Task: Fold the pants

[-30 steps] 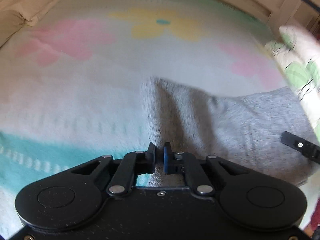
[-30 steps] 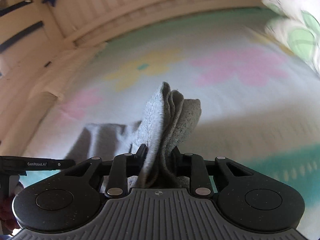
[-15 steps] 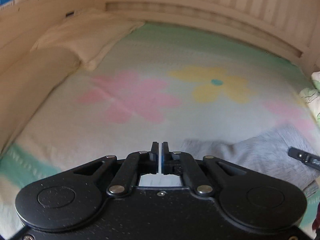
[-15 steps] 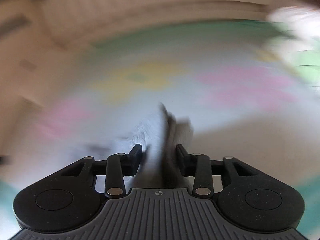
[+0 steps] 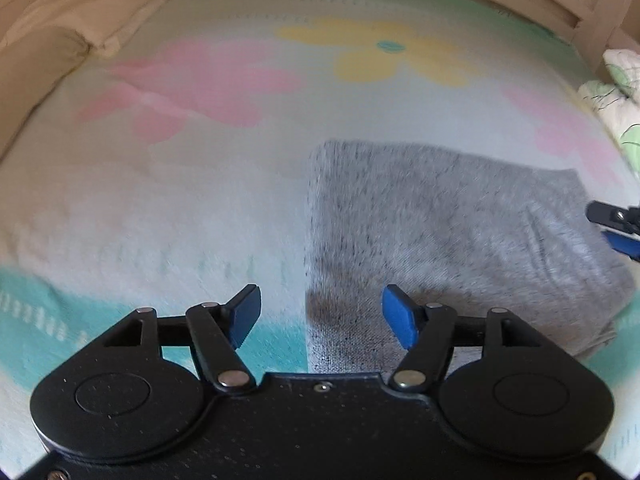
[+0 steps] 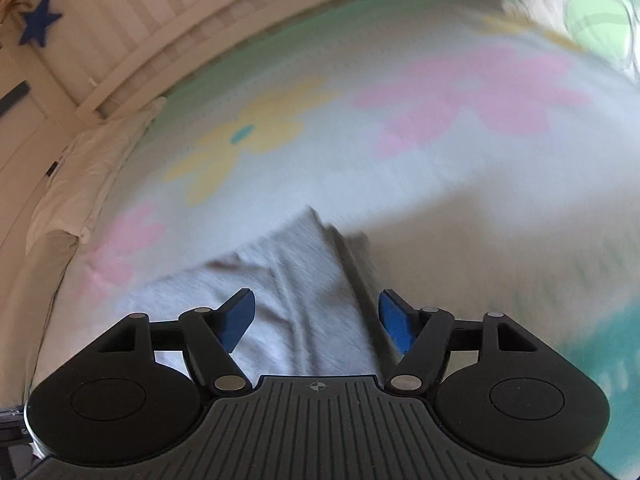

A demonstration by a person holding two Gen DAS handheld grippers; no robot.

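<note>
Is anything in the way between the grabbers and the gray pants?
Nothing visible. The left gripper and right gripper both hang open right over the folded gray pants on the flowered blanket.

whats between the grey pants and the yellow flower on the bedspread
In the left wrist view, only bare pale bedspread lies between the grey pants and the yellow flower; nothing rests on that stretch.
</note>
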